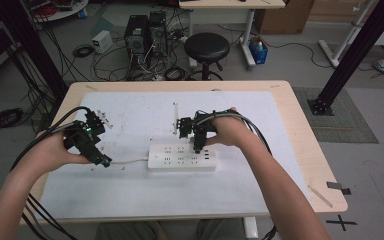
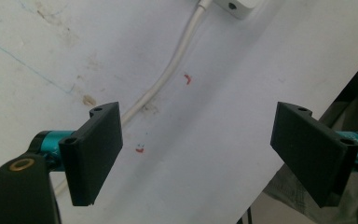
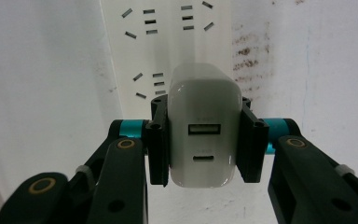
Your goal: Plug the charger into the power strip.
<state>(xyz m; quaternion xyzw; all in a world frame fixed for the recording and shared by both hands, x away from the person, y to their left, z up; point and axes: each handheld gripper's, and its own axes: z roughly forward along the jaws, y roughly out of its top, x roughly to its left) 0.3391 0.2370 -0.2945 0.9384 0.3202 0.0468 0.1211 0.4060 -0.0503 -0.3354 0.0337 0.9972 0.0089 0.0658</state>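
Right gripper (image 1: 198, 148) over power strip (image 1: 181, 157)

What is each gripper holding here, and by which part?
The right gripper clamps a white two-port charger block by its two opposite side faces, above the white power strip. The left gripper stands open, holding nothing.

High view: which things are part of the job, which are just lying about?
In the job:
charger, clamped in the right gripper
power strip and its cord
left gripper, open beside the cord

Lying about:
stool
computer towers
floor cables
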